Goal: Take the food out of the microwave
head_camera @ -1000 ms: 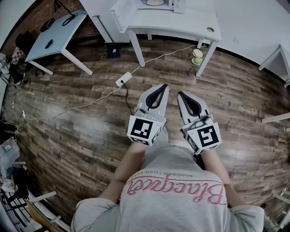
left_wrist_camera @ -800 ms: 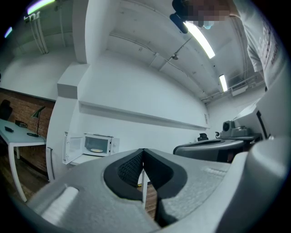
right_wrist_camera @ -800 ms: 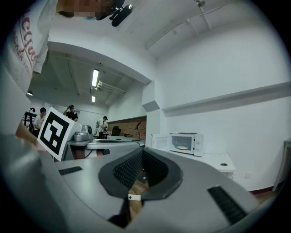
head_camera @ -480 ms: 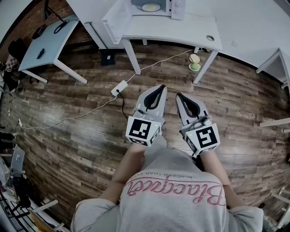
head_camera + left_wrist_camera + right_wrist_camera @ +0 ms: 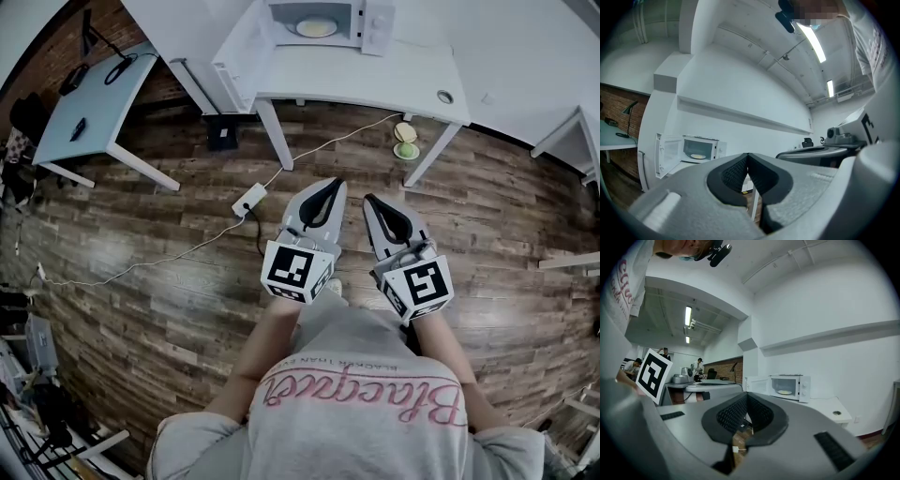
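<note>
A white microwave (image 5: 323, 23) stands on a white table (image 5: 375, 82) at the top of the head view, its door (image 5: 239, 47) swung open to the left. Inside lies a plate of pale yellow food (image 5: 316, 28). The microwave (image 5: 698, 150) and food (image 5: 698, 156) show far off in the left gripper view, and the same microwave (image 5: 787, 387) and food (image 5: 784, 392) in the right gripper view. My left gripper (image 5: 333, 181) and right gripper (image 5: 370, 199) are held side by side over the wood floor, well short of the table. Both are shut with nothing between the pads.
A blue-grey desk (image 5: 103, 84) stands at the far left. A power strip (image 5: 248, 199) with its cable lies on the floor ahead of the left gripper. Small bowls (image 5: 406, 141) sit by the table's right leg. Another white table (image 5: 572, 131) is at the right.
The table and microwave have slid lower and nearer in the head view as the person walked toward them. Both grippers keep the same shut, side-by-side pose.
</note>
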A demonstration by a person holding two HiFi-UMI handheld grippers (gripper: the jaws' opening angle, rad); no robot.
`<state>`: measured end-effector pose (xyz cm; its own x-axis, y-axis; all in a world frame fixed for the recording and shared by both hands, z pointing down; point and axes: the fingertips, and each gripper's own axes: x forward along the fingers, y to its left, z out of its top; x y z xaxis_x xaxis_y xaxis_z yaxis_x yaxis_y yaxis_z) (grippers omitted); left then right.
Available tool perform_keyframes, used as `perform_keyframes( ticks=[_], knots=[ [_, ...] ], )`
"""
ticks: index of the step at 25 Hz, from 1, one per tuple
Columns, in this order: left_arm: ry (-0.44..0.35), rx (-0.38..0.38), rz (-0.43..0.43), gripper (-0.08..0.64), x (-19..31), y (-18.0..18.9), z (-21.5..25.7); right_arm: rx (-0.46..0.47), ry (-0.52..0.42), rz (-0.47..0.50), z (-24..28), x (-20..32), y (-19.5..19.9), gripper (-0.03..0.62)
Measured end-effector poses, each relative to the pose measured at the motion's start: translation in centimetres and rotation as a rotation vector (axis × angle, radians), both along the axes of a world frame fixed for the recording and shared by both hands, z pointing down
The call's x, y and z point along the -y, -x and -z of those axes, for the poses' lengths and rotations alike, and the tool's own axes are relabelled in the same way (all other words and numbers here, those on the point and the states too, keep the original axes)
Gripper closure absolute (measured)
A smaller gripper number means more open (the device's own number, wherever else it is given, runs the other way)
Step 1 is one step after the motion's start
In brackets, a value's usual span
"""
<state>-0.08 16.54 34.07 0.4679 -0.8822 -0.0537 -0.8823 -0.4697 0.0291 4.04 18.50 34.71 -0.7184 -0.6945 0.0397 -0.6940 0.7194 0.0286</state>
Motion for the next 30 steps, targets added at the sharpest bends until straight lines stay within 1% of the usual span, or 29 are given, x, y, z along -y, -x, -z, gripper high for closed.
perform_keyframes(
  ticks=[6, 12, 17, 21, 26, 30],
  knots=[
    [0.004, -0.006, -0.018, 0.553, 2.1, 1.7, -0.3, -0.01, 0.012, -0.028, -0.4, 2.1, 1.8, 0.583],
    [0.014, -0.009, -0.021, 0.552, 3.3, 3.0, -0.7, -0.01, 0.02, -0.03, -0.8, 3.3, 3.0, 0.583],
    [0.015, -0.012, -0.007, 0.552, 4.1, 4.0, -0.8, 0.025, 0.028, -0.037, -0.5, 4.6, 3.8, 0.583],
    [0.011, -0.012, 0.006, 0.554, 5.1, 4.9, -0.8, 0.04, 0.022, -0.008, -0.2, 5.6, 4.8, 0.583],
    [0.004, -0.008, 0.027, 0.553, 6.6, 5.7, -0.6, 0.04, 0.027, -0.002, -0.4, 7.1, 5.5, 0.583],
    [0.002, -0.007, 0.044, 0.553, 8.4, 6.2, -0.7, 0.046, 0.052, 0.021, -1.2, 8.7, 5.9, 0.584]
  ],
)
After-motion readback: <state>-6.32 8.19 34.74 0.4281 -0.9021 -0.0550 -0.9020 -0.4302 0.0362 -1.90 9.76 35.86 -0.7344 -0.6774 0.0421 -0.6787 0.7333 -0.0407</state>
